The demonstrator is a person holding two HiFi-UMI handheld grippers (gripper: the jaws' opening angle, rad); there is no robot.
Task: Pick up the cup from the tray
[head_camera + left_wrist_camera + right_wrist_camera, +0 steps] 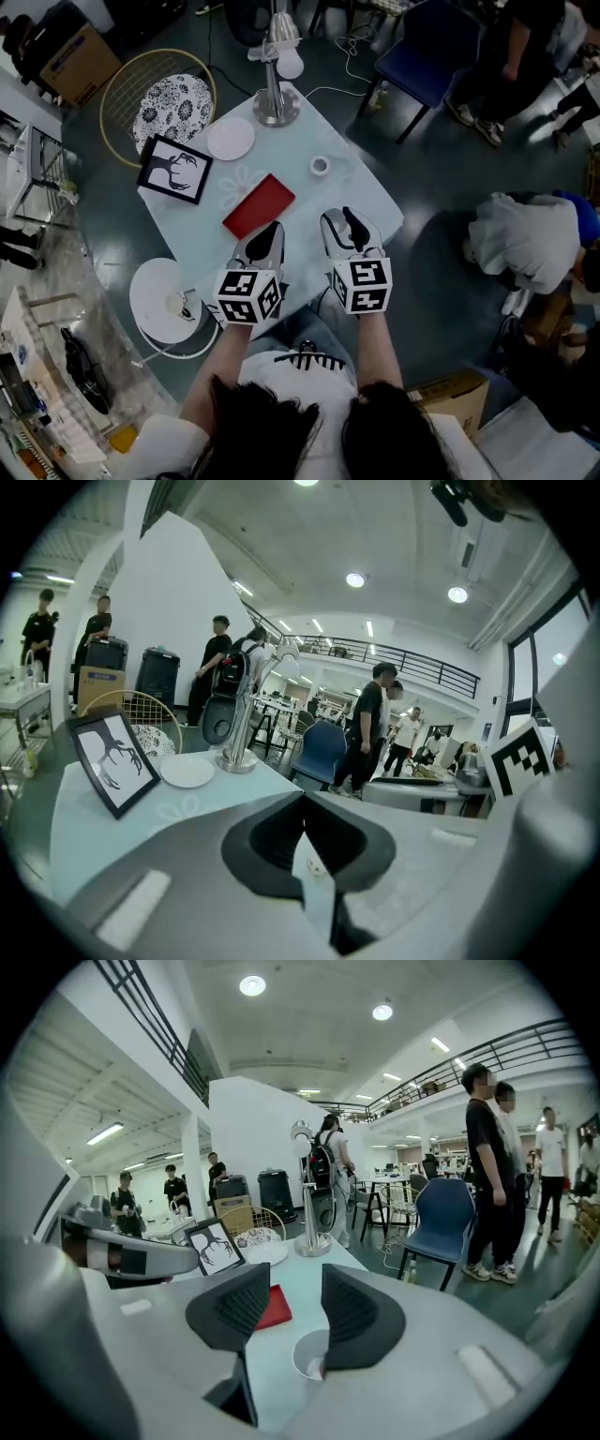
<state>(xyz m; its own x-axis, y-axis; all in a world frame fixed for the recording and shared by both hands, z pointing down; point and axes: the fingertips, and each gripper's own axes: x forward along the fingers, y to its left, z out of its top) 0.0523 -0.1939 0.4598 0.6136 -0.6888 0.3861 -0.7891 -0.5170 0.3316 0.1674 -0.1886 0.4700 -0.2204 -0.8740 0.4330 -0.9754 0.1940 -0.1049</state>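
Observation:
The white cup (320, 166) stands on the pale table (370, 211), just right of the flat red tray (259, 206) and not on it. My right gripper (349, 217) hovers at the table's near edge, short of the cup, jaws partly open and empty. In the right gripper view the cup (307, 1356) shows low in the gap between the jaws of the right gripper (295, 1288), with the tray (275, 1307) behind the left jaw. My left gripper (272, 232) hangs near the tray's front edge. In its own view the left gripper (302, 803) has its jaws together, holding nothing.
A metal lamp (277, 103), a white plate (231, 139) and a framed picture (174, 169) sit at the table's far side. A round white stand (169, 302) is at the left, a blue chair (427, 52) beyond. People stand around the room.

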